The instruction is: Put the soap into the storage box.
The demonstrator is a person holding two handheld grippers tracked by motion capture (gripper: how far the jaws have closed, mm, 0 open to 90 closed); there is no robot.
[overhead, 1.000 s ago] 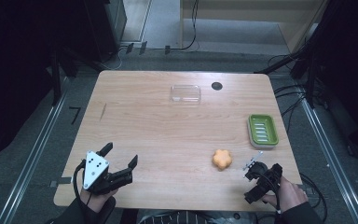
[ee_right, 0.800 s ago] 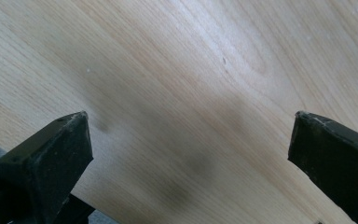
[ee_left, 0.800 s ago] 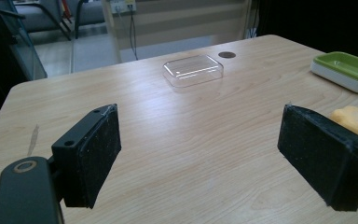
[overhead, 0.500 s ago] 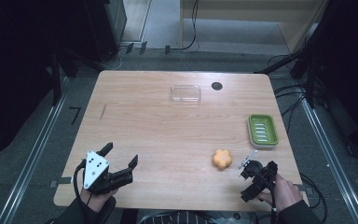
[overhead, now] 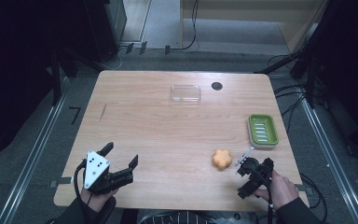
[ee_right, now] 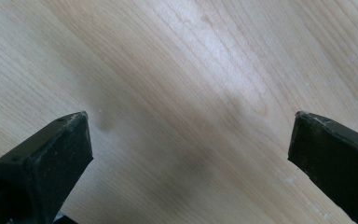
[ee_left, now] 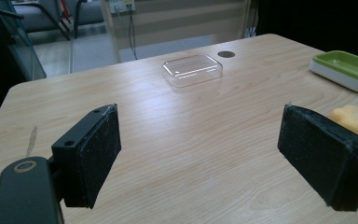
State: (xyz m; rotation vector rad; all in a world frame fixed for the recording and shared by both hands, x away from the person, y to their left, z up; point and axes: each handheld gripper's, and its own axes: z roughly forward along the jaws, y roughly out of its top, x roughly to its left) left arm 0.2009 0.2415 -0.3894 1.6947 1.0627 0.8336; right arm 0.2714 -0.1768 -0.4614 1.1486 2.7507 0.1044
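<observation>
An orange flower-shaped piece (overhead: 222, 159) lies on the wooden table (overhead: 168, 126) at the front right. Just to its right my right gripper (overhead: 252, 171) tilts down at the tabletop; in the right gripper view it (ee_right: 191, 154) stands open over bare wood. At the front left my left gripper (overhead: 121, 155) is open too, with nothing in it. The left gripper view has its jaws (ee_left: 200, 158) wide apart, with the orange piece (ee_left: 354, 119) just behind the right-hand jaw.
A green and white soap dish (overhead: 262, 130) (ee_left: 347, 70) sits near the right edge. A clear plastic box (overhead: 185, 93) (ee_left: 192, 70) stands at the back middle, beside a dark round hole (overhead: 216, 86). Cables trail on the floor around the table.
My right gripper has crept forward and a little left, closer to the orange piece. The left gripper has hardly moved.
</observation>
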